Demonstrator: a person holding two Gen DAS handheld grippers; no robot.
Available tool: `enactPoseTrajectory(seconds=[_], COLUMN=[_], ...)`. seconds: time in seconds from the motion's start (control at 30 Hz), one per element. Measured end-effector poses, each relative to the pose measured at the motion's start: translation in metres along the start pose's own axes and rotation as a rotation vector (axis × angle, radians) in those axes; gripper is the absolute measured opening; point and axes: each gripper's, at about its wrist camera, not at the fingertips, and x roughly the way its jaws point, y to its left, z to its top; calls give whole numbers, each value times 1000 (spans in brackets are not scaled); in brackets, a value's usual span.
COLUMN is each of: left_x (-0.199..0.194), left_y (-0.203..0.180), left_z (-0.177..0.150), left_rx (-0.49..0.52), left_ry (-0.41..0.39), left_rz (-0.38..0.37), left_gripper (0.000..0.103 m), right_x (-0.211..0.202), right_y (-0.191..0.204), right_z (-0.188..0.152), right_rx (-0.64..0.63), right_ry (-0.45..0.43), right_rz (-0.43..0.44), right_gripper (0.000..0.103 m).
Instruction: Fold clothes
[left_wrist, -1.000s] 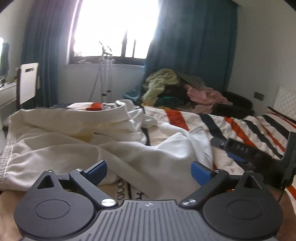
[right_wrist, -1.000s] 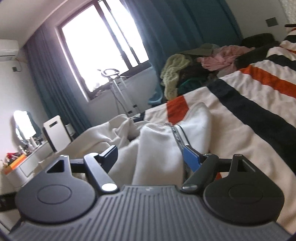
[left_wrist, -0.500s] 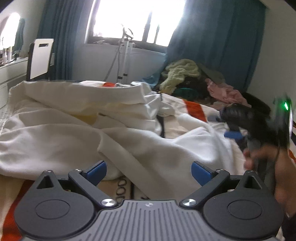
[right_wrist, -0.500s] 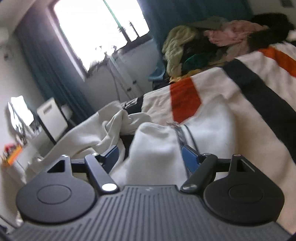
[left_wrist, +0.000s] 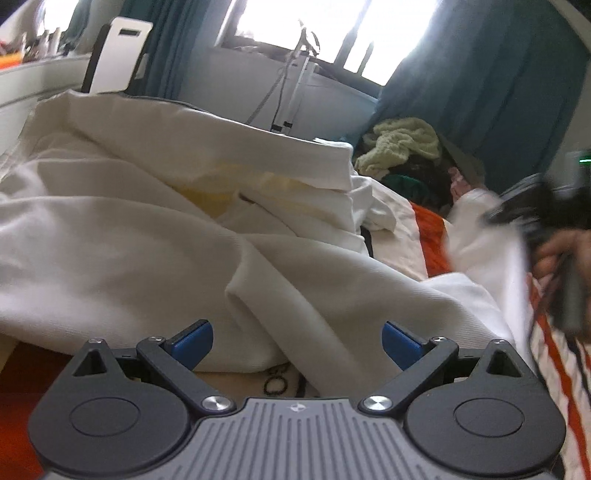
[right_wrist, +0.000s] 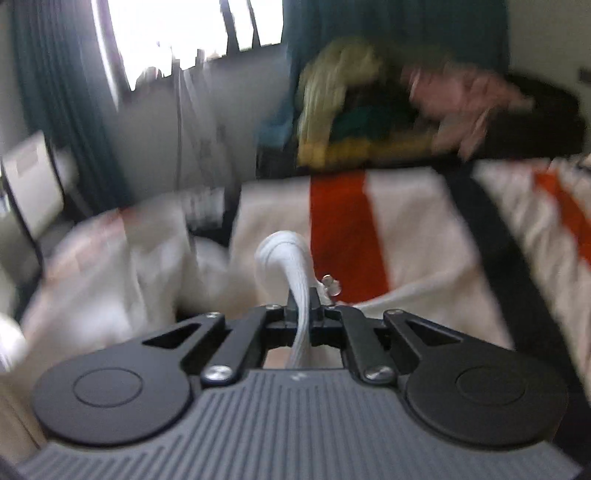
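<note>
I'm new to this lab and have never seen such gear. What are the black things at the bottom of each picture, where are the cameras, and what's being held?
Each black shape is a hand-held gripper; a person carries one in each hand, with a camera on it looking forward along its jaws. The left gripper has its jaws wide open, just short of a white garment that lies crumpled on a striped bedspread. The right gripper has its jaws shut on a fold of that white cloth. The right view is blurred. Unfolded clothes are piled near the curtain.
</note>
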Motion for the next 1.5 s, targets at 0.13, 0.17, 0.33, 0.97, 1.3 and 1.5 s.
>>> enactPoseTrajectory(seconds=[0.13,0.17,0.33,0.97,1.3,1.5], left_x=[-12,-16,-34,-59,-70,-69], left_y=[-3,-4,-3,35,116,175], left_z=[3,3,4,-7,18,28], left_rx=[14,16,-16,-177,-531,-675], left_ry=[-29,-36,-58,139,253,288], left_rz=[-21,-27,-82,-131,-69,73], left_gripper=[99,99,99,99,92,89], right_x=[-84,-102,-173,-198,-196,-182], right_y=[-50,-69,-152,-279,-305,-325], right_z=[33,32,-21,-217,-234,-245], right_rx=[162,228,348,1031,1261,1355], right_ry=[-302,-354,-426,16,-60,-74], right_rz=[6,-2,-201,-100,28,71], right_gripper=[5,5,6,74,73,73])
